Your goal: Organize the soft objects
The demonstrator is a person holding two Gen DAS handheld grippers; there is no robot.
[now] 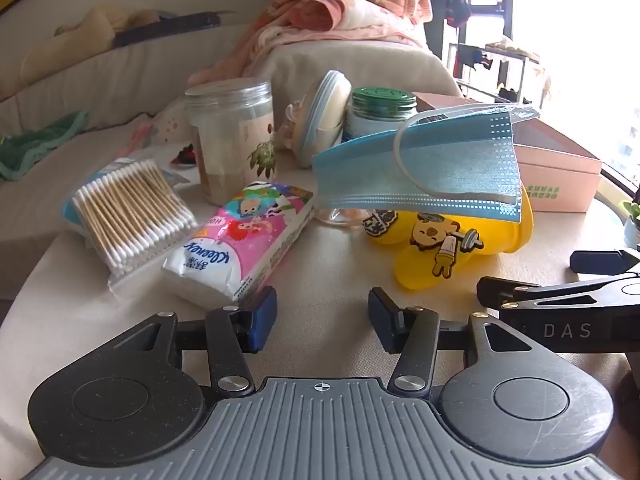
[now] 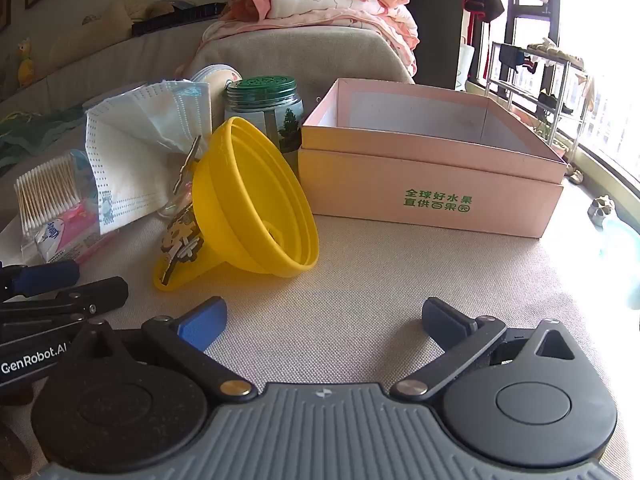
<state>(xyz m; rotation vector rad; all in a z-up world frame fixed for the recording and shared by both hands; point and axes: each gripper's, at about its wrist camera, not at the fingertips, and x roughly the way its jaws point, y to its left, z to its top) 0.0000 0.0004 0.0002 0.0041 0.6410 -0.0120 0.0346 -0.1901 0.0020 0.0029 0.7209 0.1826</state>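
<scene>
1. Your left gripper (image 1: pixel 322 314) has its fingers apart over bare tabletop, holding nothing; your right gripper (image 2: pixel 324 322) is spread wide, also holding nothing.
2. Taking the yellow funnel (image 2: pixel 256 204) as landmark: the face mask (image 1: pixel 416 168) is draped over it, and the pink box (image 2: pixel 432 184) stands just right of it.
3. Only your right view looks into the box, which holds nothing you can see.
4. Only your left view shows the tissue pack (image 1: pixel 240 240) and cotton swabs (image 1: pixel 128 208) clearly, left of the funnel, with a clear jar (image 1: pixel 232 136) behind them.
5. The table (image 2: pixel 380 280) has a beige woven cover; behind it are a sofa (image 1: pixel 100 76) with a pink blanket (image 1: pixel 352 8) on its arm, and a bright window to the right.
</scene>
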